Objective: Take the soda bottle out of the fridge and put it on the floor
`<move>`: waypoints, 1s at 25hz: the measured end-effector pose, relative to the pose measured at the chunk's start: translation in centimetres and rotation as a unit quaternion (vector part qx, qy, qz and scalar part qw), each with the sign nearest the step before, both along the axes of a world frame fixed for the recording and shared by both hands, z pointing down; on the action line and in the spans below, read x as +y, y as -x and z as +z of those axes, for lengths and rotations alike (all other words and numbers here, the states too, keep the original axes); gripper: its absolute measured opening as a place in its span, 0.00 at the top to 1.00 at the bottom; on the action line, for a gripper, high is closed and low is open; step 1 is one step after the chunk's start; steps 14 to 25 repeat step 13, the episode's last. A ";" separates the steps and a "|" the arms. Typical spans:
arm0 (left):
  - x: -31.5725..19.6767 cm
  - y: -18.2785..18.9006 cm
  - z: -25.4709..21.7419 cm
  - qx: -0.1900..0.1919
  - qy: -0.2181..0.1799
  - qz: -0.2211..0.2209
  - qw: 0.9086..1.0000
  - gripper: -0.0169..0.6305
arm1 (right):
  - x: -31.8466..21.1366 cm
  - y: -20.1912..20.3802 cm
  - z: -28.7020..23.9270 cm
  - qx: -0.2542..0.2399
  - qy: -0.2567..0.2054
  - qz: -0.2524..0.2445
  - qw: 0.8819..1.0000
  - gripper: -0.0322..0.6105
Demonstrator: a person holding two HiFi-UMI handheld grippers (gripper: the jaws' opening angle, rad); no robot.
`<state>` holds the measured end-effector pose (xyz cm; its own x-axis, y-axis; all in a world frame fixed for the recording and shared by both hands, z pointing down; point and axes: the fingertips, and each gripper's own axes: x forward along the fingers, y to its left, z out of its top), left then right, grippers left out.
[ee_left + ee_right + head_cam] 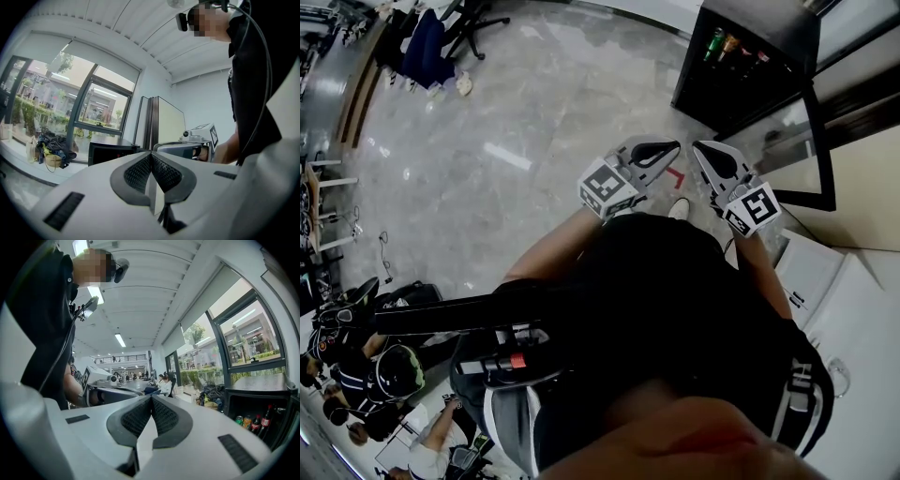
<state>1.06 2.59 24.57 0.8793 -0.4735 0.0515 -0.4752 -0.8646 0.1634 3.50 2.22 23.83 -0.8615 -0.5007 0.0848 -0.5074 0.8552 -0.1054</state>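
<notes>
The black fridge (750,56) stands open at the head view's upper right, its glass door (797,141) swung towards me. On its shelf stand dark soda bottles (266,417) with red caps, beside a green can (239,420) and an orange one. From above, the drinks (728,45) show as a row inside the fridge. My left gripper (664,148) and right gripper (705,150) are held side by side in front of my body, well short of the fridge. Both are shut with nothing between the pads. Each shows in the other's view: the right gripper (199,143), the left gripper (101,380).
Grey marble floor (516,150) spreads left of the fridge, with a red mark (675,178) near my shoe. White cabinets (844,300) stand at the right. Office chairs (441,37) and bags lie at the far left, and seated people (375,384) are at the lower left.
</notes>
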 end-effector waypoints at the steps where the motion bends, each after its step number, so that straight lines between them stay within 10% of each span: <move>1: -0.1 0.0 0.0 0.000 0.002 0.000 1.000 0.97 | -0.1 0.0 0.0 -0.002 0.002 0.000 1.000 0.93; 25: -0.1 -0.3 0.3 -0.004 0.001 -0.001 1.000 0.97 | -0.3 0.1 0.7 -0.002 0.006 -0.003 1.000 0.93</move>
